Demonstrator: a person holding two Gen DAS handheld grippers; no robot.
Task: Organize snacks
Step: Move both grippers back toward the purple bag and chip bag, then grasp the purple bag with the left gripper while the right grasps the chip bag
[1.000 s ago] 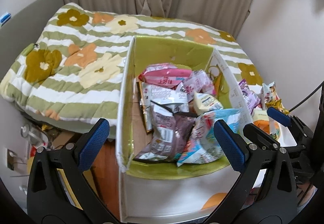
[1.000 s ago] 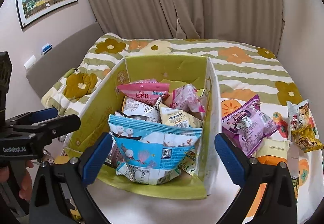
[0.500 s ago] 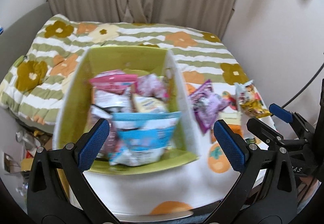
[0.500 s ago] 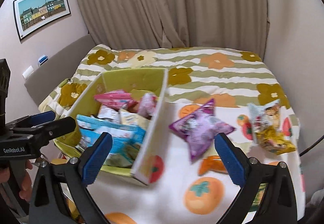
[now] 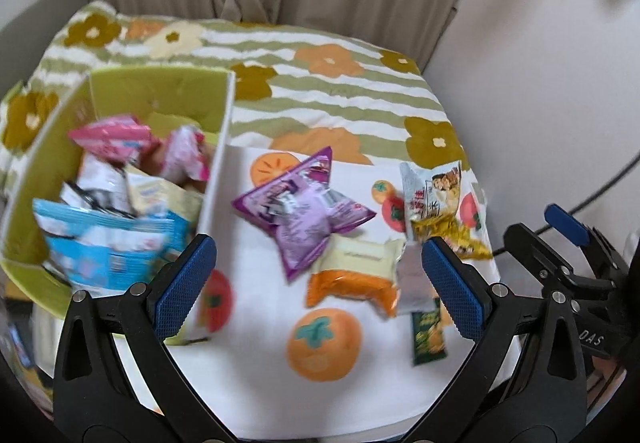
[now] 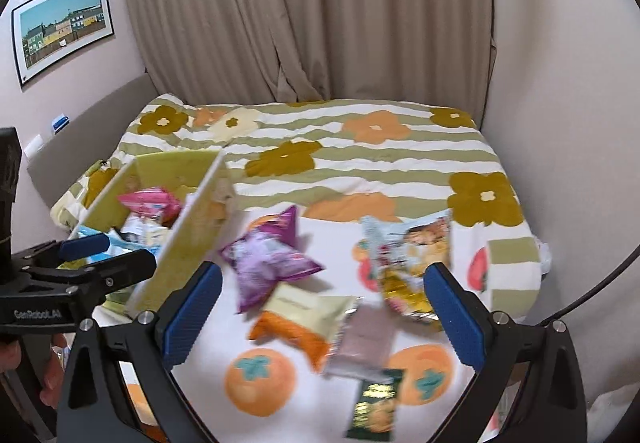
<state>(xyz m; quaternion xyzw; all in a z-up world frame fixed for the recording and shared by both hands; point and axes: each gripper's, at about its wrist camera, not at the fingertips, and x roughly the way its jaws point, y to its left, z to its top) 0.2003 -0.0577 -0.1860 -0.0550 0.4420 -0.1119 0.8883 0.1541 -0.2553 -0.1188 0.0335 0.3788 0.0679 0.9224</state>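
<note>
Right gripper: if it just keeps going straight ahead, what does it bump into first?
Probably the cream-and-orange packet, which lies midway between the open right gripper's fingers on the cloth. Depth is hard to judge; the purple bag lies just beyond it.

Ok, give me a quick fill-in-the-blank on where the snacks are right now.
1. The blue bag sits inside the ____.
2. The star-shaped bag out on the cloth is ____ in colour.
3. Both grippers, left and right, are ____ and hold nothing.

Missing words: box; purple; open
</note>
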